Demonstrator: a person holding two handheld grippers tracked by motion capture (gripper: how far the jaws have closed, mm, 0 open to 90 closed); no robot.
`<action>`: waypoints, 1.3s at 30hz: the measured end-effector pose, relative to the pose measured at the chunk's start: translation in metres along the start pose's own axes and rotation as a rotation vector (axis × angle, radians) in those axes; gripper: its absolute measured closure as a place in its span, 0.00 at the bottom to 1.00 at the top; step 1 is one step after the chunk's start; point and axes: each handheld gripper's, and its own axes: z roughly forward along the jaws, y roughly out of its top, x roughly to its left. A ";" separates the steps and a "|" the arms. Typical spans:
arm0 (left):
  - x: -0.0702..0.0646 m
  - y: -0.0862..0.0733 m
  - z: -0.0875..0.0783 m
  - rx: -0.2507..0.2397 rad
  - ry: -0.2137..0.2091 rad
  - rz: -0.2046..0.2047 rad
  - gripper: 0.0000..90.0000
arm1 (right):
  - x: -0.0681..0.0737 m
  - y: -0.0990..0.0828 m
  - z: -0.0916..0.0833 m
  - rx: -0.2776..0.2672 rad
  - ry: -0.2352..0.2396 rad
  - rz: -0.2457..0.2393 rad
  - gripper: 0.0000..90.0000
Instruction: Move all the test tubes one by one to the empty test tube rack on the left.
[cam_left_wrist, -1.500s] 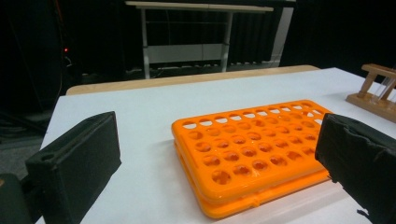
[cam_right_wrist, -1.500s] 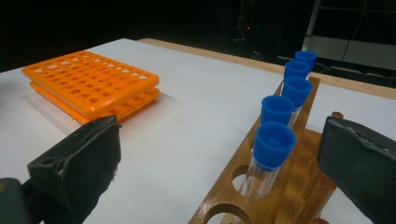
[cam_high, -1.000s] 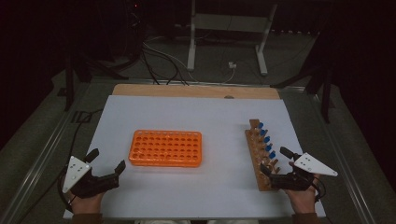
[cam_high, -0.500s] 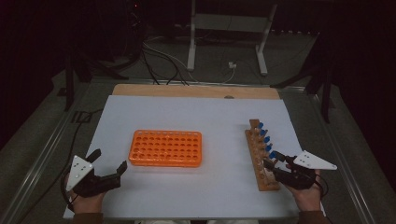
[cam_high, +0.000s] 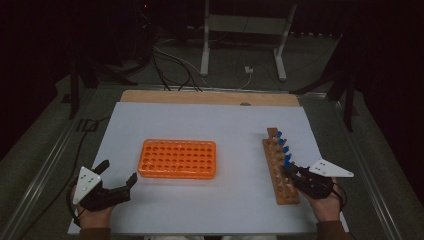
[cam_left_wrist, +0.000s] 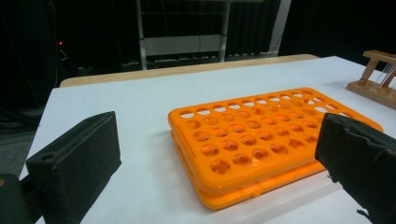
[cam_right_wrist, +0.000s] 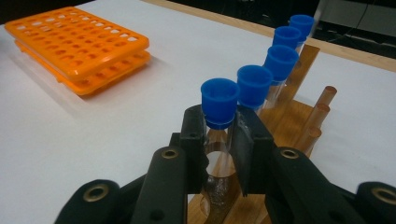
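A wooden tube rack (cam_high: 279, 175) lies at the right of the white table, with a row of several blue-capped clear tubes (cam_high: 283, 148) in it. My right gripper (cam_high: 291, 171) is shut on the nearest blue-capped tube (cam_right_wrist: 219, 100), its jaws clamped on the glass just under the cap. That tube stands in line with the others (cam_right_wrist: 279, 59) in the wooden rack (cam_right_wrist: 299, 119). An empty orange rack (cam_high: 178, 158) lies in the middle. My left gripper (cam_high: 118, 173) stands open just short of the orange rack's (cam_left_wrist: 261, 140) near left corner, holding nothing.
The white sheet (cam_high: 225, 125) covers the table, with a wooden strip (cam_high: 210, 97) along the far edge. Metal rails run down both sides. Cables and a stand's legs (cam_high: 240, 50) lie on the dark floor beyond.
My right gripper moved in to the wooden rack and shut on the nearest blue-capped tube. My left gripper drifted slightly right, still open.
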 end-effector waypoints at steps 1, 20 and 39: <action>0.000 0.000 0.000 0.003 0.000 0.001 0.01 | 0.000 0.000 0.001 0.002 -0.003 0.000 0.83; -0.006 0.009 0.008 0.018 -0.104 0.037 0.01 | 0.005 0.020 -0.013 -0.042 -0.024 -0.038 0.85; -0.039 0.054 0.028 -0.007 -0.227 0.082 0.01 | 0.021 0.067 -0.028 -0.128 0.020 -0.089 0.85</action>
